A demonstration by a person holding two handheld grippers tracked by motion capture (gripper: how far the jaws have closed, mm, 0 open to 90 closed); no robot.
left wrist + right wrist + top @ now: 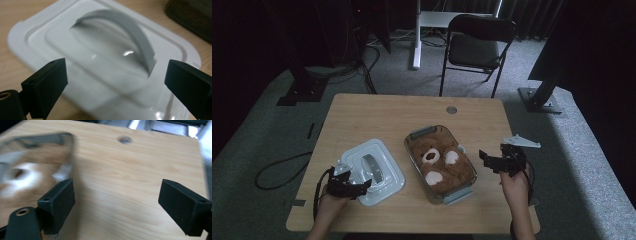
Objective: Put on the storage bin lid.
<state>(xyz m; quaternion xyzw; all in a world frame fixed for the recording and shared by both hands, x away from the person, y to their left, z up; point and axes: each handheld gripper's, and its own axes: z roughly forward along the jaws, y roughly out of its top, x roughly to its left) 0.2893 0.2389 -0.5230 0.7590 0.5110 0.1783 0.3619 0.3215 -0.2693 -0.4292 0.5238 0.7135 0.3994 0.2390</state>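
The wooden table (377, 112) fills the middle of the high view; its near edge is cut off by the bottom of the frame, and the room behind it is too dark to read beyond a folding chair (477, 45). In the right gripper view the table is streaked with motion blur.

A clear container (440, 162) sits slightly right of the table's centre, and a brown teddy bear (438, 162) is packed inside; its face and pale paws show, the rest is hard to make out. To the left, well apart from the container, lies its white lid (373, 171) with a grey arched handle (125, 32). The lid's near corner is hidden under the left hand-held gripper (353, 186), whose jaws stand spread above the lid, one on each side of the handle, touching nothing.

The right hand-held gripper (486, 160) hovers just right of the container, jaws spread wide with only bare table between them.
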